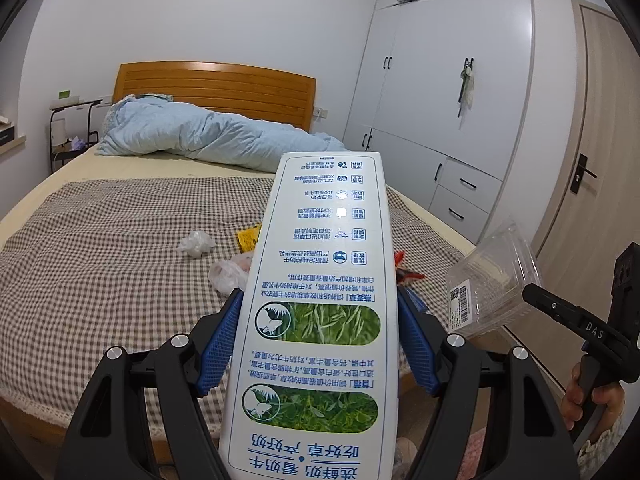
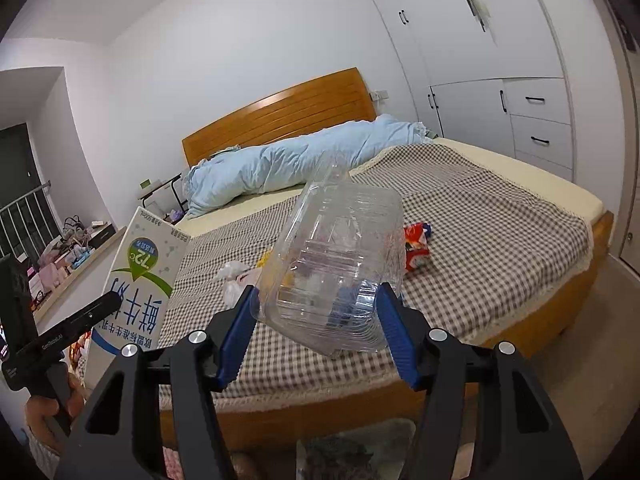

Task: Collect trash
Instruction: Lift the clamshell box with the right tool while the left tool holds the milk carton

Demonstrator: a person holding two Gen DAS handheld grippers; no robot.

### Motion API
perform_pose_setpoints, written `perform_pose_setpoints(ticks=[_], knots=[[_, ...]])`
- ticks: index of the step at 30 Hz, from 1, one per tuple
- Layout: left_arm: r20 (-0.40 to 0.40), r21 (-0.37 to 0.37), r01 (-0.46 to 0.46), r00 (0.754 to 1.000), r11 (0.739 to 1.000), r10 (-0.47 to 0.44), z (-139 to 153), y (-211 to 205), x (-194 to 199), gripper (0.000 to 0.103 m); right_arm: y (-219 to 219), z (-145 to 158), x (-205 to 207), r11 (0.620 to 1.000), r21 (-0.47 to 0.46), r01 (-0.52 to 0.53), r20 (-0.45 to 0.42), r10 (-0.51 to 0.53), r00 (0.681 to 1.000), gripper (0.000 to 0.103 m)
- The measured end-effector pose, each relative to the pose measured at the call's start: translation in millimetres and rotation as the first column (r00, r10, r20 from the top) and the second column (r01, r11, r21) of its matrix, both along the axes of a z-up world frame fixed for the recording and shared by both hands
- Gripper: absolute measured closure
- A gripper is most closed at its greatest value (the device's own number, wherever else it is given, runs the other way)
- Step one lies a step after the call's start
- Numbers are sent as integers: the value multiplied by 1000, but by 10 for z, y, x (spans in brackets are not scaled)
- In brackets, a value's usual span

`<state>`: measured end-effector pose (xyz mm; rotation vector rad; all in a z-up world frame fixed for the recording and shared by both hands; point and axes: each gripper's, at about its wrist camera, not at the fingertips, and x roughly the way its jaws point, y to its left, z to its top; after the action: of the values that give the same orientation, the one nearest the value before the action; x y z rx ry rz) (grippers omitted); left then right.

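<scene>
White milk carton with blue print, clear plastic clamshell crumpled

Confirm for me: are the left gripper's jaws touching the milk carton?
Touching. The left wrist view shows the left gripper with both blue pads pressed flat against the sides of the milk carton, no gap on either side.

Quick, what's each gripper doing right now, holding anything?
Left gripper: closed on the tall white milk carton.
Right gripper: closed on the clear plastic clamshell box.
</scene>
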<state>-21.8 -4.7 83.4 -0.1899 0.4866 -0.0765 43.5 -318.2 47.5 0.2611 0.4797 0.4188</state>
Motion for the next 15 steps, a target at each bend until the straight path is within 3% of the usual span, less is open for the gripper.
perform_pose_setpoints(ticks=[15], knots=[[-29,32,84,996,996,-83,-233,-332,-452,33,-259,-314,-567,1000,-3,8,-46,-8,999,44]])
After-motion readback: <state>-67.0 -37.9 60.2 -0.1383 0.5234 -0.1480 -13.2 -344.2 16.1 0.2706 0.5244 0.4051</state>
